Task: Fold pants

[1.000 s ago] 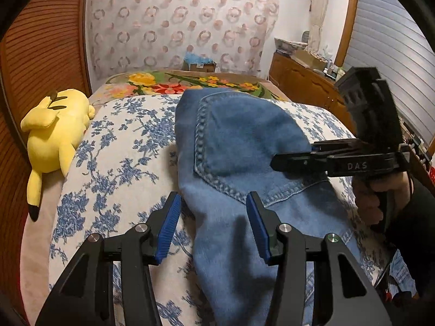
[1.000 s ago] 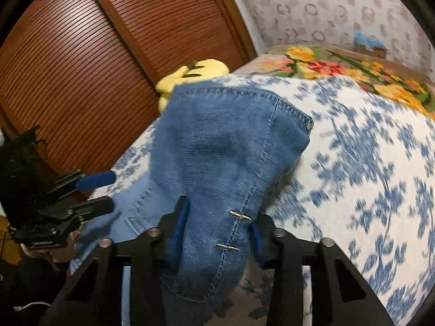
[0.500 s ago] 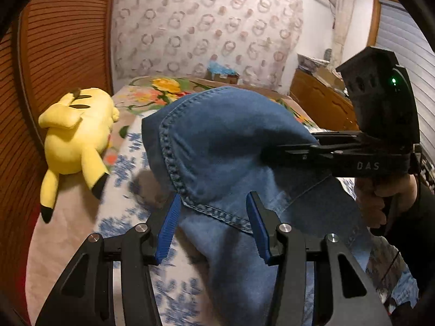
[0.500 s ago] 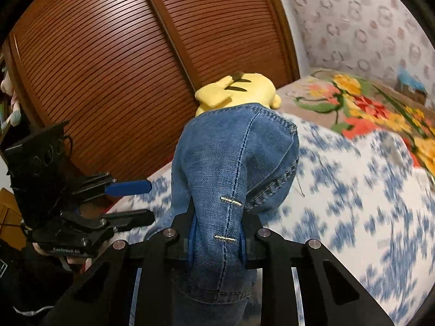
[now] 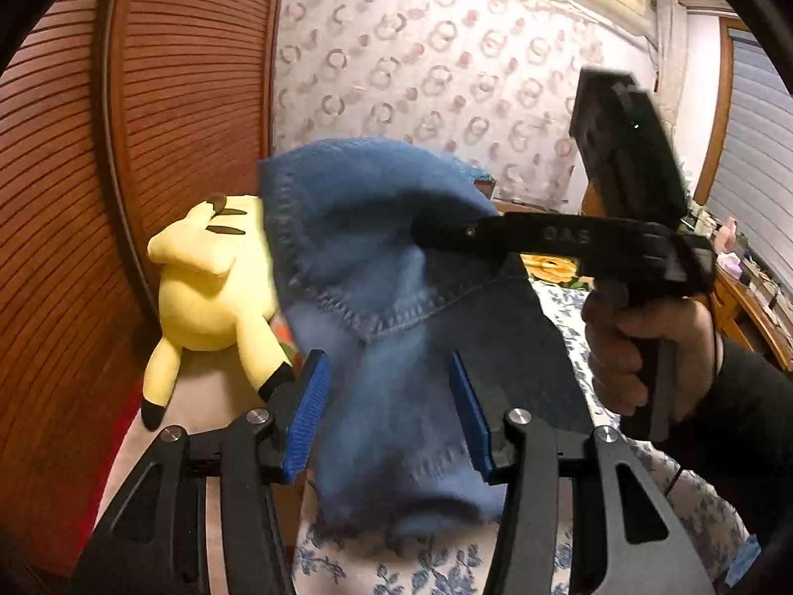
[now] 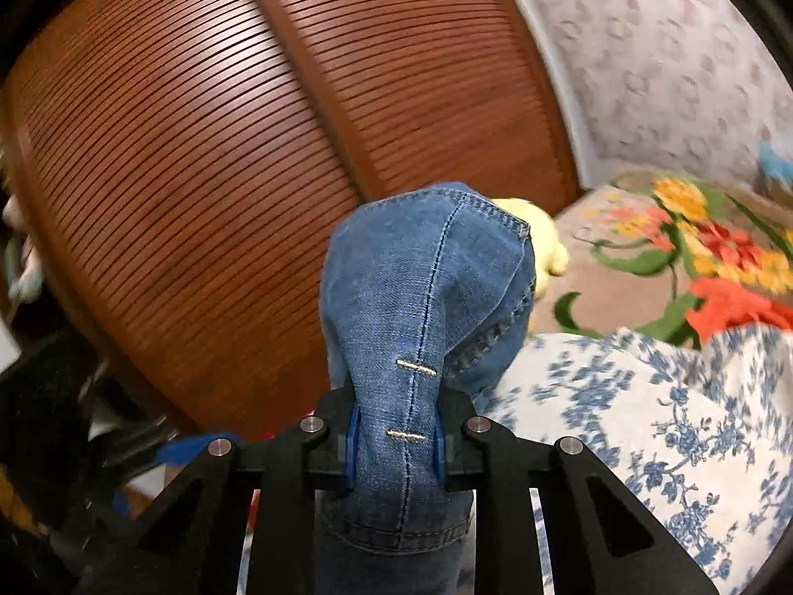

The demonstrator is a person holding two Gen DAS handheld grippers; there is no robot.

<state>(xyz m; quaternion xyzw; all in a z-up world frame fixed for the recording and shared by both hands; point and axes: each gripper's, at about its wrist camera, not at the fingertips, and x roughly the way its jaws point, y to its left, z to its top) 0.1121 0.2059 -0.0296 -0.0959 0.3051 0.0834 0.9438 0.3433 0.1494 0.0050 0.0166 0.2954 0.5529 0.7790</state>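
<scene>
Denim of the pants (image 6: 426, 297) stands up at centre frame, clamped in the right gripper (image 6: 395, 439), while the left gripper (image 5: 391, 414), jaws apart, seemingly straddles it loosely.

A home bedroom is showing here: a bed (image 6: 644, 426) wearing floral covers, a plush toy (image 5: 213, 292) lying on it, slatted wardrobe doors (image 6: 198, 148) and patterned wallpaper (image 5: 421, 79) standing behind.
</scene>
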